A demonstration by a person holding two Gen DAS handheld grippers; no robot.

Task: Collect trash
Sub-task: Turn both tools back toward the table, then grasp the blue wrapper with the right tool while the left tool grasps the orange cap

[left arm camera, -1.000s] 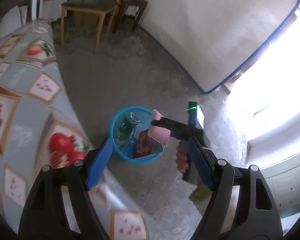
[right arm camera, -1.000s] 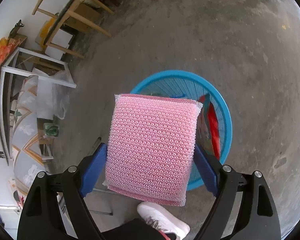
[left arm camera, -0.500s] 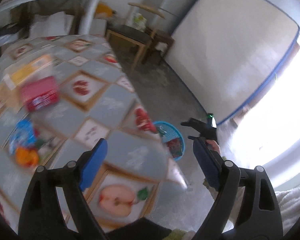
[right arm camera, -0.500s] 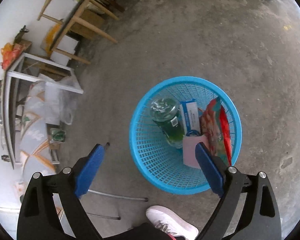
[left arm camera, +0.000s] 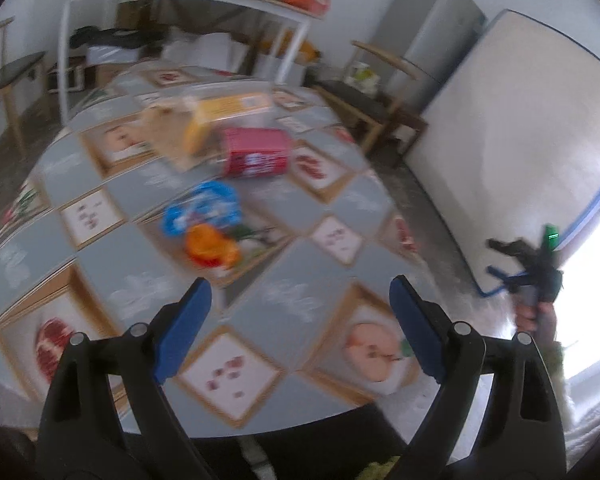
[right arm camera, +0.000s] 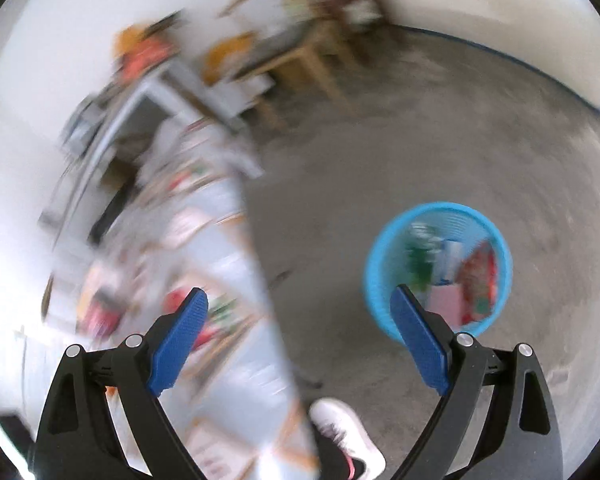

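My left gripper [left arm camera: 300,320] is open and empty above the table with the patterned cloth [left arm camera: 140,280]. On the table lie a blue wrapper [left arm camera: 204,208], an orange wrapper [left arm camera: 210,244], a red box [left arm camera: 256,158] and a yellow box [left arm camera: 224,114]. My right gripper [right arm camera: 296,328] is open and empty; it also shows in the left wrist view [left arm camera: 516,256] beyond the table's right edge. The blue basket [right arm camera: 438,270] stands on the floor and holds the pink sponge [right arm camera: 444,302], a green bottle and a red packet.
A clear plastic tub [left arm camera: 228,96] stands at the table's far side. A white mattress [left arm camera: 520,128] leans on the wall. Wooden chairs [left arm camera: 364,104] and a white shelf frame [left arm camera: 180,8] stand behind the table. My white shoe [right arm camera: 348,436] is on the concrete floor.
The right gripper opened and the pink sponge dropped into the blue basket. Both grippers then swung from the basket toward the table; the views are blurred with motion.
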